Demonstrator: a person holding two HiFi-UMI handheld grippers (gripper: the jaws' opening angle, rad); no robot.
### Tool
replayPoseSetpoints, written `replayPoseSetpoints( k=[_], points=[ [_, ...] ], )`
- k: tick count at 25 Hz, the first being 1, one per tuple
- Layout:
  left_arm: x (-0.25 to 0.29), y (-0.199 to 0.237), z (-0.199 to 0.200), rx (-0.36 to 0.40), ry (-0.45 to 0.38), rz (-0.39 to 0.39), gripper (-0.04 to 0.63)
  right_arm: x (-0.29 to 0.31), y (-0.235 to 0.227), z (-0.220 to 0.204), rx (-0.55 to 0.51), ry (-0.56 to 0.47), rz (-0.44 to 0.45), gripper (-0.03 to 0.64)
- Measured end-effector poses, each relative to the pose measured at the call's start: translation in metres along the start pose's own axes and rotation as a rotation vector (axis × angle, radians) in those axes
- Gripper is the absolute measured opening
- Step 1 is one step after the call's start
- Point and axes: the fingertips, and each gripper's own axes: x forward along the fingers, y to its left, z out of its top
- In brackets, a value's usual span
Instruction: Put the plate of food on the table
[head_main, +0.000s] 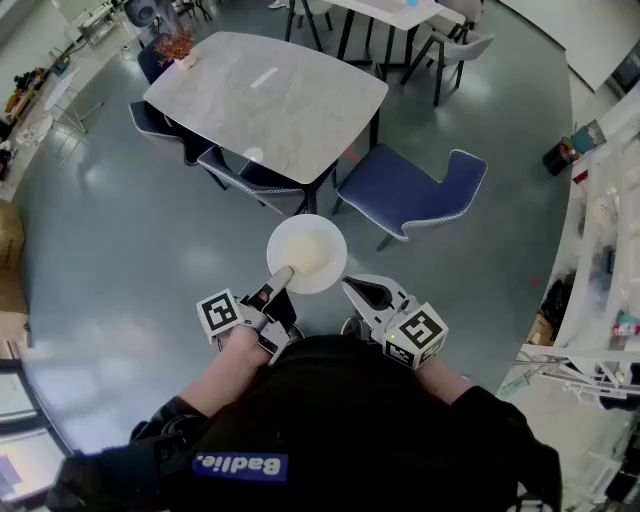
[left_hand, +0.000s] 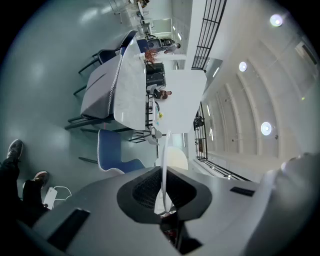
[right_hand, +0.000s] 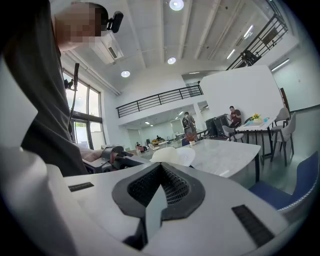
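- In the left gripper view we see the left gripper's (left_hand: 164, 176) pads clamped on the thin white rim of the plate (left_hand: 175, 157), which stands edge-on between them
- From the head view, that left gripper (head_main: 283, 276) grips the plate (head_main: 306, 253) at its near edge, and the plate hangs in the air over the grey floor (head_main: 150, 250)
- A pale mound of food (head_main: 310, 255) lies in the middle of the plate
- The right gripper's (right_hand: 159, 167) pads meet at their tips with nothing between them
- In the head view the right gripper (head_main: 350, 287) sits just beside the plate's near right edge (we cannot tell whether it touches the rim)
- Past the plate stands the table (head_main: 265, 100), its pale stone-look top well apart from the plate
- A blue chair (head_main: 420, 195) stands to the right of the plate, near the table's corner
- In the right gripper view the plate (right_hand: 172, 155) shows in front of the table (right_hand: 225, 155)
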Motion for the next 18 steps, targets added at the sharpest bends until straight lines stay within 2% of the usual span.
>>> replayPoseSetpoints(
  k=[18],
  points=[
    [0.0007, 0.0005, 0.0015, -0.008, -0.016, 0.003, 0.023, -0.0008, -0.0059, 0.0006, 0.016, -0.021, 0.001, 0.011]
  ],
)
